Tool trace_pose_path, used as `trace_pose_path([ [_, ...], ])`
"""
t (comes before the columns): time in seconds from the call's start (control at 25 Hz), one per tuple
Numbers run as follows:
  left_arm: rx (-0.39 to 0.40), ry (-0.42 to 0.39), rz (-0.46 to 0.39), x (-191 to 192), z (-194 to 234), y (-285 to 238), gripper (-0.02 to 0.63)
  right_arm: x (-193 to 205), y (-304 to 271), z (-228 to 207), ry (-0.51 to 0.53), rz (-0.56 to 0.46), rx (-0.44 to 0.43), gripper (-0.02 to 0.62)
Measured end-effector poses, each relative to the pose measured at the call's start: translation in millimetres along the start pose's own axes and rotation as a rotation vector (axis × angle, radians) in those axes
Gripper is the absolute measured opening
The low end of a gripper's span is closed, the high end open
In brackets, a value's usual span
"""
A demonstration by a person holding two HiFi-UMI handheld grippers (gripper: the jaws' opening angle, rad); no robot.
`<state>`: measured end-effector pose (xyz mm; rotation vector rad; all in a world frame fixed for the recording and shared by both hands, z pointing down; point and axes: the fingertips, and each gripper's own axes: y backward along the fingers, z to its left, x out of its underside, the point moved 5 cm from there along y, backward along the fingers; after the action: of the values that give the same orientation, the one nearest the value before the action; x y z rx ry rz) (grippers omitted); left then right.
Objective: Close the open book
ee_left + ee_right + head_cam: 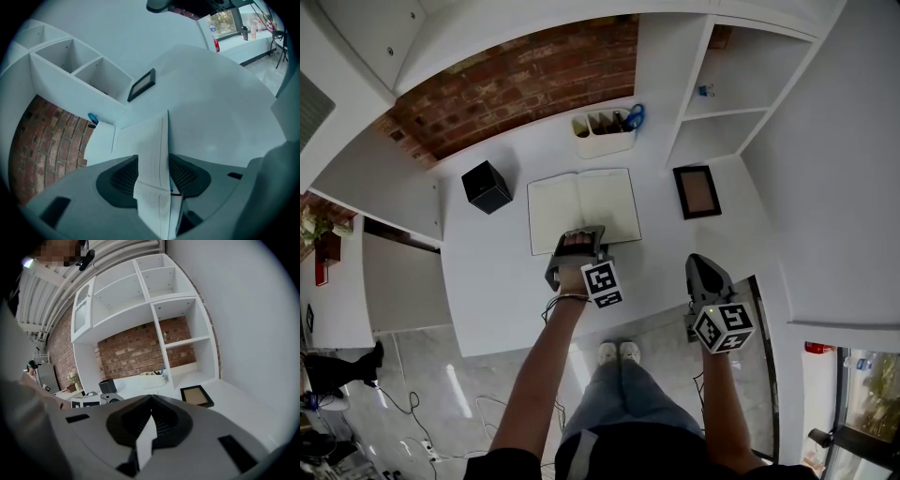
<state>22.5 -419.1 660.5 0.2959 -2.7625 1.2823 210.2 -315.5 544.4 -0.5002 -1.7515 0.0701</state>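
Observation:
The open book (581, 202) lies flat on the white desk (502, 300), lined pages up. My left gripper (581, 236) is at the book's near edge, about the middle. In the left gripper view the pages (157, 140) run up between the two dark pads (117, 180) and fill the gap, with a red ribbon marker (174, 193) at the right pad, so the jaws are shut on the book's edge. My right gripper (705, 270) hovers off the desk's near right corner, away from the book. Its pad tips meet in the right gripper view (151, 400), with nothing between them.
A white pen holder (603, 134) with blue scissors stands behind the book. A black cube box (487, 187) sits to its left and a dark picture frame (697, 191) to its right. White shelves (722, 103) and a brick wall (525, 80) close off the back.

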Motion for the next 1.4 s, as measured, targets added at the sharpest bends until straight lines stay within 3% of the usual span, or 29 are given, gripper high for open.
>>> trace_pose_path([
  [0.32,-0.018,-0.056,0.001,-2,-8,1,0.139,4,0,1,-0.003,0.013,-0.003,-0.002],
  [0.48,-0.032,-0.073,0.0,-3,-14,3,0.062,6,0,1,-0.005,0.019,-0.004,-0.002],
  [0.8,-0.065,0.031,-0.027,0,-9,10,0.041,7,3,3,0.001,0.022,-0.01,-0.002],
  [0.92,-0.083,0.159,-0.066,2,-4,17,0.037,7,3,3,-0.001,0.025,-0.012,-0.002],
  [1.12,-0.142,0.465,-0.138,13,10,35,0.031,9,1,6,-0.006,0.038,-0.026,-0.002],
  [1.4,-0.178,1.006,-0.282,41,23,54,0.026,9,-5,13,-0.009,0.042,-0.056,-0.002],
])
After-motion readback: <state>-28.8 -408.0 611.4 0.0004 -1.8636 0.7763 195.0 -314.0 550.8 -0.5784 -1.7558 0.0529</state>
